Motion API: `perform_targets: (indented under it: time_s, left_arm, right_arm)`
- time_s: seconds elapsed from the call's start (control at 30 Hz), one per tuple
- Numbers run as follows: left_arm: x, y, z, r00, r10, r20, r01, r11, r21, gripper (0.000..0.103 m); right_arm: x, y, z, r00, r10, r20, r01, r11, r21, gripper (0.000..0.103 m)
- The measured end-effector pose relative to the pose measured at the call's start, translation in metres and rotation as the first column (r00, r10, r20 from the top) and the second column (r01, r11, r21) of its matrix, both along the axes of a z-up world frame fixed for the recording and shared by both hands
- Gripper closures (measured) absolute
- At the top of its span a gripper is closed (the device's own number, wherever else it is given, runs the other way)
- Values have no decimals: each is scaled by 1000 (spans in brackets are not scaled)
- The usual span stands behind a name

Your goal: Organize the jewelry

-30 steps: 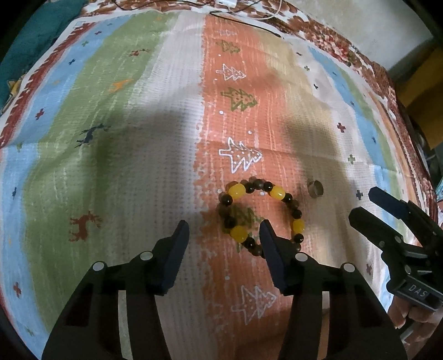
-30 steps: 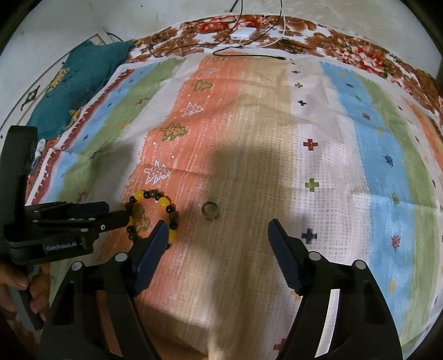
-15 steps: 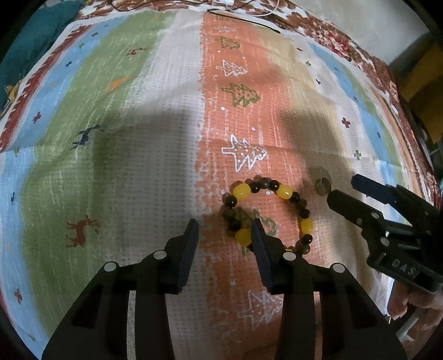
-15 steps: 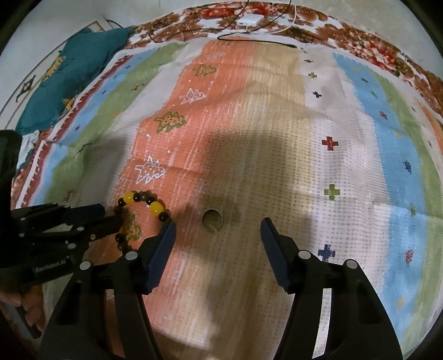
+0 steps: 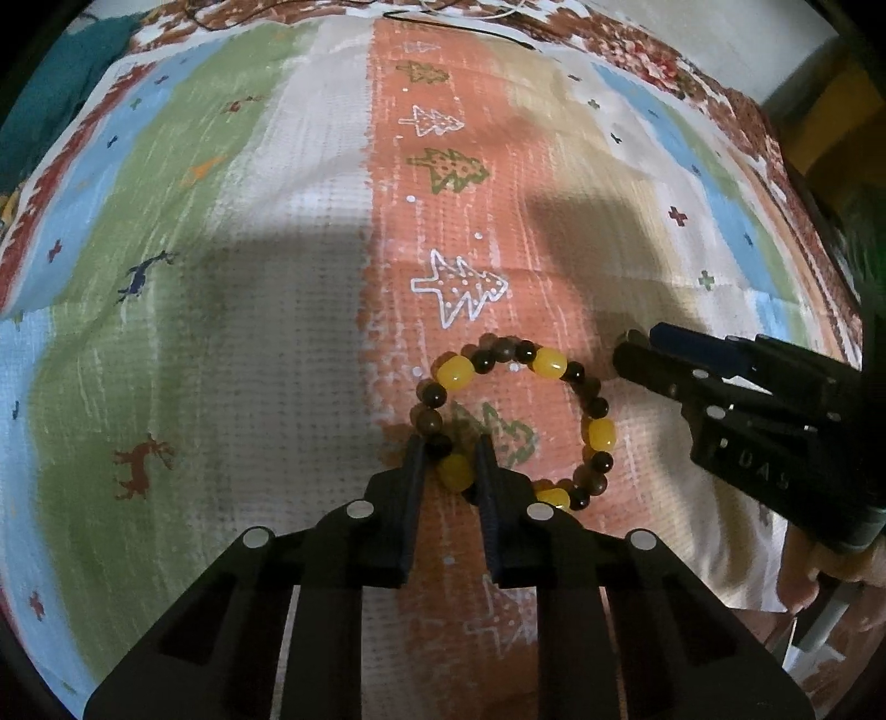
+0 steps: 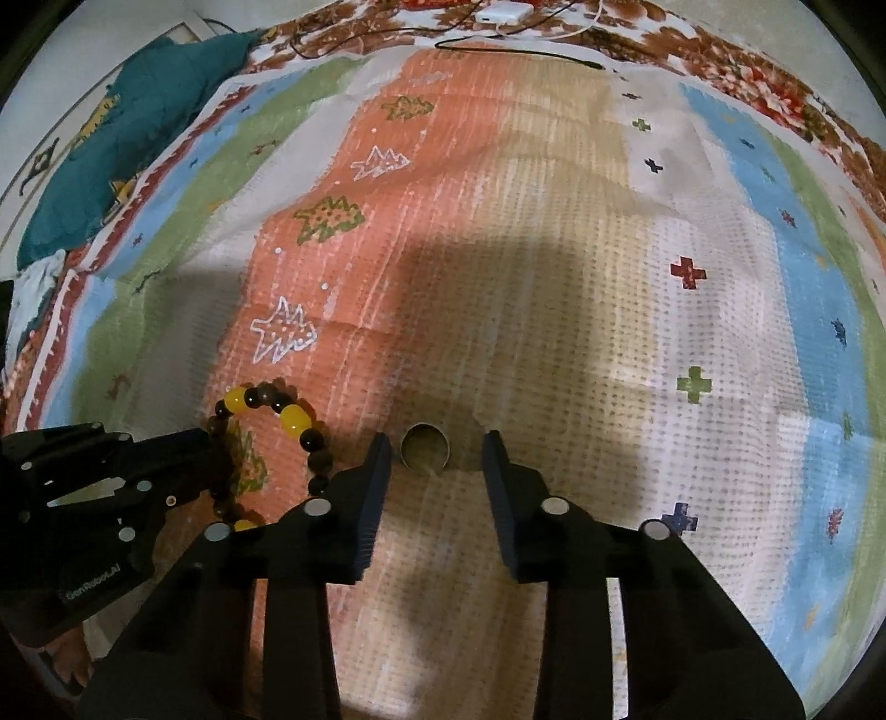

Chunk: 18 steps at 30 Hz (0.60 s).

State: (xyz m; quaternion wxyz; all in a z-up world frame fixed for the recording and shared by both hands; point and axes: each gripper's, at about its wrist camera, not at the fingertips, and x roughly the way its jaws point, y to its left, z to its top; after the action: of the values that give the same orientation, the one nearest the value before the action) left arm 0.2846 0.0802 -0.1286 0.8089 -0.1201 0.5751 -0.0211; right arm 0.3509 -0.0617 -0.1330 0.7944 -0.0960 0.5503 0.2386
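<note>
A beaded bracelet (image 5: 545,363) of dark brown and yellow beads lies on the striped cloth (image 5: 266,288). My left gripper (image 5: 449,446) has closed its fingers around the bracelet's near side, gripping a yellow bead. The bracelet also shows in the right wrist view (image 6: 292,418). A small metal ring (image 6: 425,446) lies flat on the cloth just right of the bracelet. My right gripper (image 6: 437,443) is open, its fingers on either side of the ring, apart from it. The ring is hidden behind the right gripper in the left wrist view.
A teal cloth (image 6: 127,144) lies at the far left edge. Cables and a white charger (image 6: 506,14) lie at the far edge of the floral bedding. The striped cloth (image 6: 720,332) spreads wide to the right.
My left gripper moved forward and closed on the bracelet's near side. My right gripper moved forward and left, narrowing, so the ring now sits between its fingers.
</note>
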Motion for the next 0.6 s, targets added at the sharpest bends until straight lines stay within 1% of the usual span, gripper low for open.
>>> perform_targets:
  time_s: [0.13,0.27,0.4,0.6]
  left_arm:
    - [0,2,0,1000,5,-4,-5,1000,-5,88]
    - [-1,3,2,1000,11,-5,-11,1000,-6,89]
    - [-1,6,7,1000,23,-11,-23,999,-26,92]
    - [-4,7,24,999,27,24,-26,998,-58,92]
  right_arm:
    - [0,-2,-2,1000,0,-5,0,1000,-3,84]
    - [-1,-2,-2,1000,9,3,-9,1000,-5,84]
    - [-2,-4,-2,1000,5,2,-5,1000,0,84]
    - [-9,-11,9,1000,-12,14,12,1000,5,84]
